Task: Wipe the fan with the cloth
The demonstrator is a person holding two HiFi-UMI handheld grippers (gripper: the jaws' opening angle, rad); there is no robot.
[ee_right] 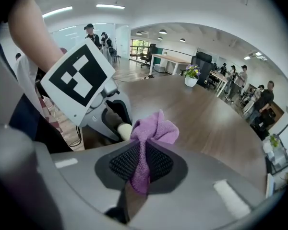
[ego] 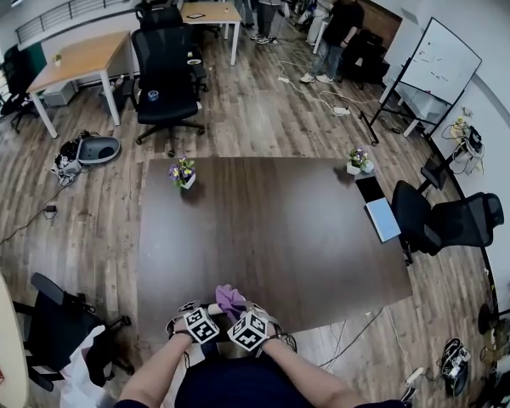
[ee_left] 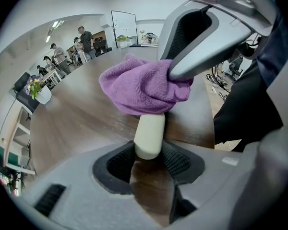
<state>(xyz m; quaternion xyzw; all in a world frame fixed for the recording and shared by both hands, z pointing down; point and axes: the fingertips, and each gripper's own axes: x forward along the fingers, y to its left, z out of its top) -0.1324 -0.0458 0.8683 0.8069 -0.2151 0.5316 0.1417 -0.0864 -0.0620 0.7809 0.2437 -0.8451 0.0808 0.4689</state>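
head view: steeply down on table (ego: 272, 228) | gripper views: close, share cloth (ee_left: 139, 85)

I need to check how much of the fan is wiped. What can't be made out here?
- Left gripper view: the purple cloth covers everything beyond the cream handle clamped in the left gripper, so the fan's head is hidden.
- Right gripper view: only the handle's tip shows; the cloth pinched in the right gripper and the left gripper block the rest.
- Head view: the marker cubes hide the handle; too small anyway.

Purple cloth (ee_left: 141, 87), bunched, atop cream fan (ee_left: 150, 135)
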